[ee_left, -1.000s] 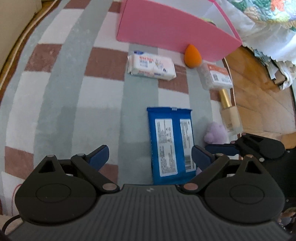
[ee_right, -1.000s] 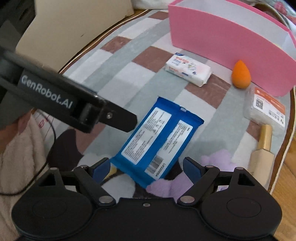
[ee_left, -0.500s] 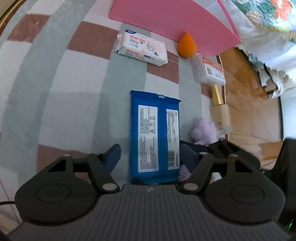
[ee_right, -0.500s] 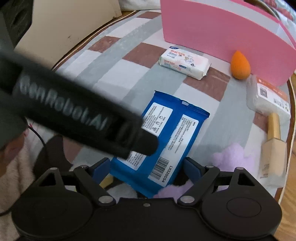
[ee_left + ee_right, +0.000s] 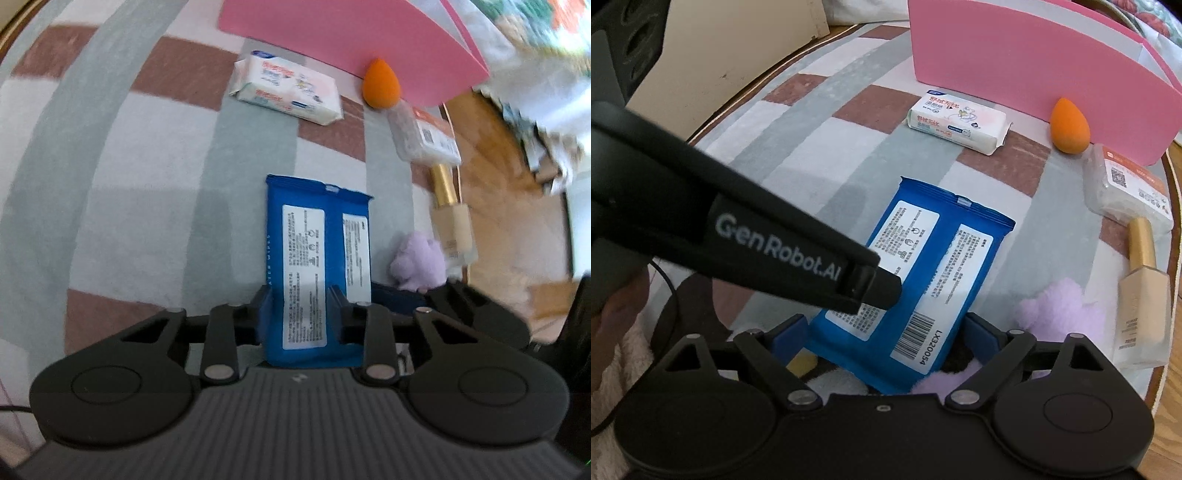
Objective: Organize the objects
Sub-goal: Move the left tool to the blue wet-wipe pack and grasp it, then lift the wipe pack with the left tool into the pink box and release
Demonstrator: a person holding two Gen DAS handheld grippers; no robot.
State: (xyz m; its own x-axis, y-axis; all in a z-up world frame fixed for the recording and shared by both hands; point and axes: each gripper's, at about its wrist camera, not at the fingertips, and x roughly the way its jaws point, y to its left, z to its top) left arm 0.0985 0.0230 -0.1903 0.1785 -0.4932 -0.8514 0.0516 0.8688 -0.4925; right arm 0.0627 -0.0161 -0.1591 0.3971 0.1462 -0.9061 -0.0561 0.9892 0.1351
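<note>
- Left wrist view: the left gripper (image 5: 298,314) is closing its jaws on the near half of the blue wipes pack (image 5: 317,254), the pads already pinching in on the pack's left portion, presumably to gather a soft, flat packet that offers no edge to lift.
- Right wrist view: the right gripper (image 5: 882,336) is standing wide with its jaws opening, straddling the pack's near end without pressing it, likely steadying the approach.
- The pack is lying label-up on the checked rug (image 5: 110,166), in the near middle.
- The pink storage box (image 5: 1034,62) is standing at the far side, the probable destination.
- The white tissue pack (image 5: 956,122), orange sponge (image 5: 1069,125), clear case (image 5: 1126,188), foundation bottle (image 5: 1141,291) and purple puff (image 5: 1060,310) are waiting unsorted outside it.
</note>
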